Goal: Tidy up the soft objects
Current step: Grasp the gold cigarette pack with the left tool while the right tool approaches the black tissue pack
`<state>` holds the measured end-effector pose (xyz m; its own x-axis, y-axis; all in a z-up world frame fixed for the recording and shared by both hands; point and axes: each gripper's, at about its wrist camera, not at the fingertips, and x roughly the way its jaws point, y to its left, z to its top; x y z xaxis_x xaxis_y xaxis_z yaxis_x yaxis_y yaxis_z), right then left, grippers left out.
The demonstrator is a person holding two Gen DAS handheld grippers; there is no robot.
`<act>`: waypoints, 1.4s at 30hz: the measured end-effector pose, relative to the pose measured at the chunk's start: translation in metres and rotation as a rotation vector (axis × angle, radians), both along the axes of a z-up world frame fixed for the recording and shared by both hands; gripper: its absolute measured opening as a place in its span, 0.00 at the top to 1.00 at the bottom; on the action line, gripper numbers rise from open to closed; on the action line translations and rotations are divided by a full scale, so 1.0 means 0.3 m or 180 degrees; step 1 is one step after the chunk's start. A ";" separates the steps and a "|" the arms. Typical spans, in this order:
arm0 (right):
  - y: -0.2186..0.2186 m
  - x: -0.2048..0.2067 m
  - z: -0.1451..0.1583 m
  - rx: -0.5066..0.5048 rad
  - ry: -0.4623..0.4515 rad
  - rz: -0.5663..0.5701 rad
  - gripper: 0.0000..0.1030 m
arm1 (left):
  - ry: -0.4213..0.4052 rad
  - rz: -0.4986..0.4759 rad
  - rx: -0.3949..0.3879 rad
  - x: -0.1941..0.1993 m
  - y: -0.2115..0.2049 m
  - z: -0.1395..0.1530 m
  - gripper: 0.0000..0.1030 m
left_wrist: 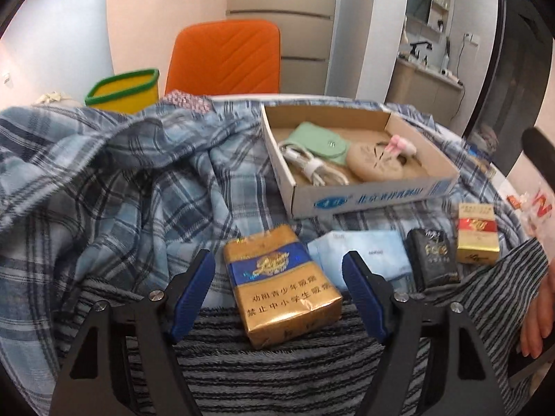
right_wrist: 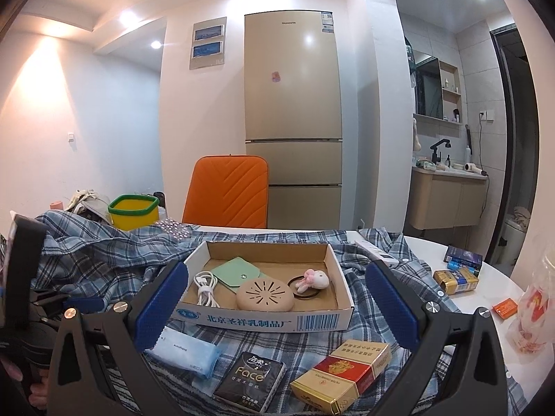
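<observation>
While the left tool (left_wrist: 277, 277) tilts down over the near edge of the tabletop, its blue pads flank the gold-and-blue pack (left_wrist: 279, 284) without pressing on it, so the jaws are released, with gaps visible on both sides. That pack lies on the striped grey cloth (left_wrist: 277, 374), angled up between the fingers, which looks like the line-up for a pinch across its narrow width. Just right of it sit the pale blue tissue pack (left_wrist: 364, 253), the black tissue pack (left_wrist: 432, 258) and the red-and-gold pack (left_wrist: 477, 234), all laid out in a row on the plaid cloth (left_wrist: 121, 180), presumably within easy reach for sorting. Behind them the cardboard box (right_wrist: 256, 320) already holds a green pouch (right_wrist: 236, 272), a white cable (right_wrist: 204, 289), a beige round case (right_wrist: 265, 294) and a small plush bunny (right_wrist: 314, 279), so that seems the collecting spot. Over on the right, the right tool (right_wrist: 274, 308) hangs wide open and empty in front of the box, apparently waiting its turn.
</observation>
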<state>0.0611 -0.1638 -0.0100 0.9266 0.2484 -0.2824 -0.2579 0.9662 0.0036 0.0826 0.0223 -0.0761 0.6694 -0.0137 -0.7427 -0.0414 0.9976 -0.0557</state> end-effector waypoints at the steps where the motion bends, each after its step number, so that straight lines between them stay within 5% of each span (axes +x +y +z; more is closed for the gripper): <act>1: 0.000 0.003 0.000 -0.0004 0.0007 0.0009 0.00 | 0.0033 0.0033 0.0031 0.001 0.000 -0.005 0.29; 7: 0.000 0.014 -0.005 -0.0002 0.0072 0.0038 0.00 | 0.0195 -0.0019 0.0127 0.014 -0.016 -0.030 0.39; 17: -0.002 0.029 -0.012 -0.0001 0.0136 0.0004 0.00 | 0.0084 0.0014 0.0020 -0.007 0.005 -0.013 0.44; 26: 0.004 0.035 -0.018 -0.0034 0.0168 -0.0018 0.00 | 0.0233 0.0087 -0.0049 0.010 0.023 -0.036 0.25; 32: 0.008 0.030 -0.016 -0.0033 0.0149 -0.0015 0.00 | 0.0284 0.0141 -0.0130 0.015 0.042 -0.044 0.25; 42: 0.006 0.022 -0.012 -0.0017 0.0143 -0.0019 0.00 | 0.0230 0.0170 -0.0133 0.003 0.046 -0.040 0.48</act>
